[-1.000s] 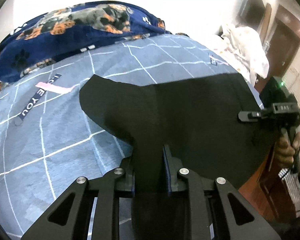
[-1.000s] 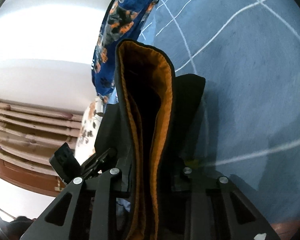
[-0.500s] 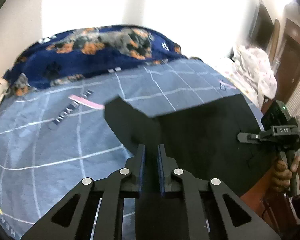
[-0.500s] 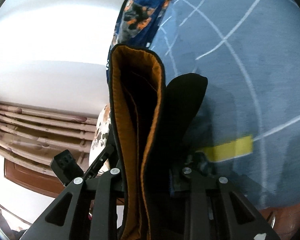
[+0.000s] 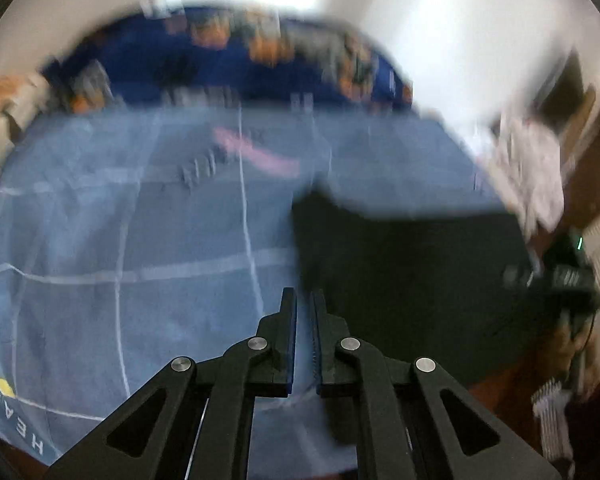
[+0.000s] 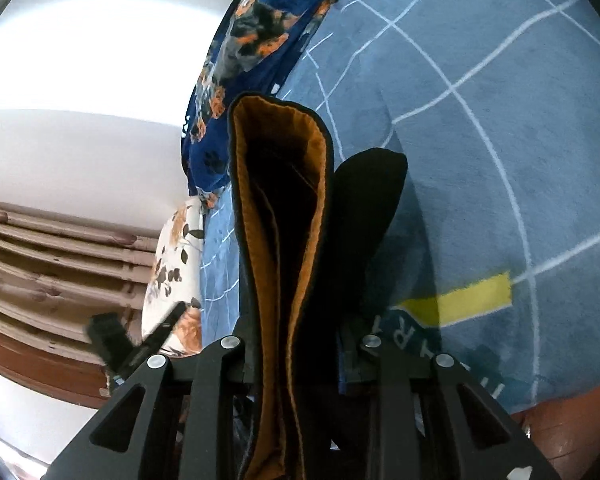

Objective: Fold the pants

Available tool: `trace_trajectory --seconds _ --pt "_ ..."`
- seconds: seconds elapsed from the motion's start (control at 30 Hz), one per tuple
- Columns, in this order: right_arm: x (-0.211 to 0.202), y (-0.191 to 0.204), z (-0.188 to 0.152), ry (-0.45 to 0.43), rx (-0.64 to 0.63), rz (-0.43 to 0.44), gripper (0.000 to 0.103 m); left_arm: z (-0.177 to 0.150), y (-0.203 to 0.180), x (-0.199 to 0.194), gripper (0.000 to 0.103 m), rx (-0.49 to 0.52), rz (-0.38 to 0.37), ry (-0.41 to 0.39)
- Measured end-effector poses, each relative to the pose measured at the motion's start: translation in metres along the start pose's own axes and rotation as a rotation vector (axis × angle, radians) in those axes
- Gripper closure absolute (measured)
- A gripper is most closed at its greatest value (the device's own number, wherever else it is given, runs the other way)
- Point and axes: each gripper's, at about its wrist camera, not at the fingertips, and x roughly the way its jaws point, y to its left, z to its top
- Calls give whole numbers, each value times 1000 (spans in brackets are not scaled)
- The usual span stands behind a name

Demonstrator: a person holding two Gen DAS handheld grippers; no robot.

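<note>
The black pants [image 5: 412, 280] lie spread on the blue checked bedsheet [image 5: 140, 240], to the right of my left gripper [image 5: 304, 294]. That gripper is shut, with only sheet showing in the thin slit between its fingers; the view is blurred. My right gripper [image 6: 296, 344] is shut on a folded stack of the pants [image 6: 284, 208], whose orange lining stands up between its fingers. In the left wrist view the right gripper [image 5: 556, 276] sits at the pants' right edge, held by a hand. The left gripper [image 6: 112, 340] shows blurred at lower left in the right wrist view.
A dark blue blanket with dog prints [image 5: 228, 64] lies along the far side of the bed. A white flowered pillow [image 6: 176, 264] and brown slatted woodwork [image 6: 40, 260] are on the left of the right wrist view. White cloth [image 5: 536, 168] is piled beyond the bed's right corner.
My left gripper has let go of the black fabric, shut with nothing in it, and swung left away from the pants. The right gripper keeps its hold and has barely moved.
</note>
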Motion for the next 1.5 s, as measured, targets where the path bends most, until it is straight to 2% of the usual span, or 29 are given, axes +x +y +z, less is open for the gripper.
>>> trace_trajectory --seconds 0.03,0.07,0.13,0.2,0.23,0.27,0.3,0.43,0.5,0.6,0.63,0.7,0.77,0.8,0.87,0.97,1.07,1.17,1.23,1.5 --pt "-1 -5 0 3 12 19 80 -3 2 9 94 -5 -36 41" --pt "-1 -9 0 1 23 30 80 -7 5 22 92 -19 -107 92" --pt "-3 -22 2 -1 43 43 80 -11 4 40 85 -40 -183 149" --pt "-7 -40 3 -8 63 48 80 -12 -2 54 73 -28 -246 179" --pt "-7 -48 3 -7 80 51 80 -11 -4 58 57 -25 -248 175" --pt "-7 -61 2 -4 109 58 80 -8 -4 61 50 -27 -250 172" --pt "-7 -72 1 0 129 75 82 -7 -5 64 50 -32 -271 176" --pt "-7 -69 1 -1 69 87 82 -3 -9 93 43 -19 -438 316" --pt "-6 -71 2 3 68 112 83 2 -9 97 37 -26 -498 310" --pt "-9 -71 1 2 62 112 83 3 -9 106 37 -81 -620 329" --pt "-8 -71 2 2 63 114 83 2 -15 108 36 -67 -632 323" --pt "-8 -72 1 -1 66 114 84 2 -28 107 38 -27 -620 312" --pt "-9 -73 0 -4 72 114 83 3 -37 105 53 -25 -636 282" --pt "-8 -73 0 -6 76 116 83 5 -37 104 55 -30 -631 268" --pt "-8 -74 0 -11 89 122 82 7 -38 110 69 -43 -584 259" --pt "-8 -73 -2 -18 96 114 81 2 -36 110 82 -45 -512 240" --pt "-8 -67 -3 -24 88 96 80 -1 -46 98 87 18 -427 183" --pt "-8 -62 -4 -32 111 107 80 -4 -69 74 87 130 -313 91" --pt "-8 -52 -5 -34 96 117 80 -7 -73 62 87 161 -264 48" --pt "9 3 -2 -5 5 158 80 -6 -61 24 87 164 -133 -62"
